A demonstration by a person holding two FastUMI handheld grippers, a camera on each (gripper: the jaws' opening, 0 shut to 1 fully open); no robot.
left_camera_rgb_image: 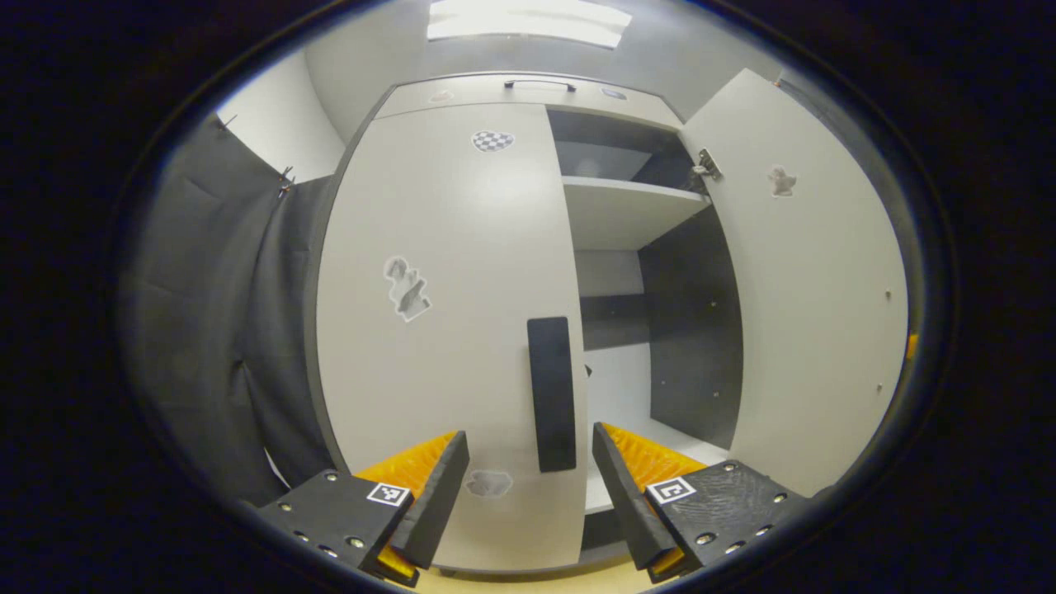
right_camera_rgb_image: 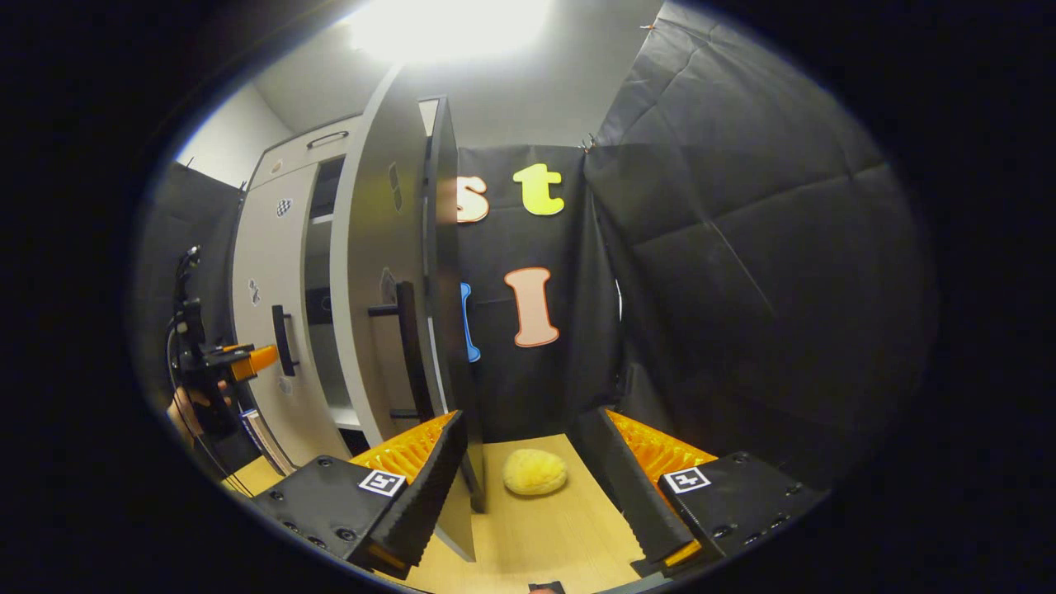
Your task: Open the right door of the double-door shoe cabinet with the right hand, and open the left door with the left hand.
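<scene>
The shoe cabinet's left door point(left_camera_rgb_image: 445, 313) is closed, and its black vertical handle point(left_camera_rgb_image: 551, 394) stands just ahead of my left gripper point(left_camera_rgb_image: 528, 487), which is open with the handle in line with the gap. The right door point(left_camera_rgb_image: 817, 313) is swung wide open, baring the shelves point(left_camera_rgb_image: 627, 210). In the right gripper view the open right door point(right_camera_rgb_image: 375, 289) is seen nearly edge-on with its handle point(right_camera_rgb_image: 404, 346) to the left. My right gripper point(right_camera_rgb_image: 528, 487) is open and holds nothing, its left finger beside the door's lower edge. The left gripper point(right_camera_rgb_image: 260, 359), held by a hand point(right_camera_rgb_image: 186, 408), hovers near the left door's handle point(right_camera_rgb_image: 282, 340).
A yellow sponge-like lump point(right_camera_rgb_image: 535, 472) lies on the wooden floor point(right_camera_rgb_image: 544, 536) between my right fingers, farther off. Black cloth walls point(right_camera_rgb_image: 742, 289) close in on the right and behind the open door. A drawer with a handle point(left_camera_rgb_image: 540, 83) tops the cabinet.
</scene>
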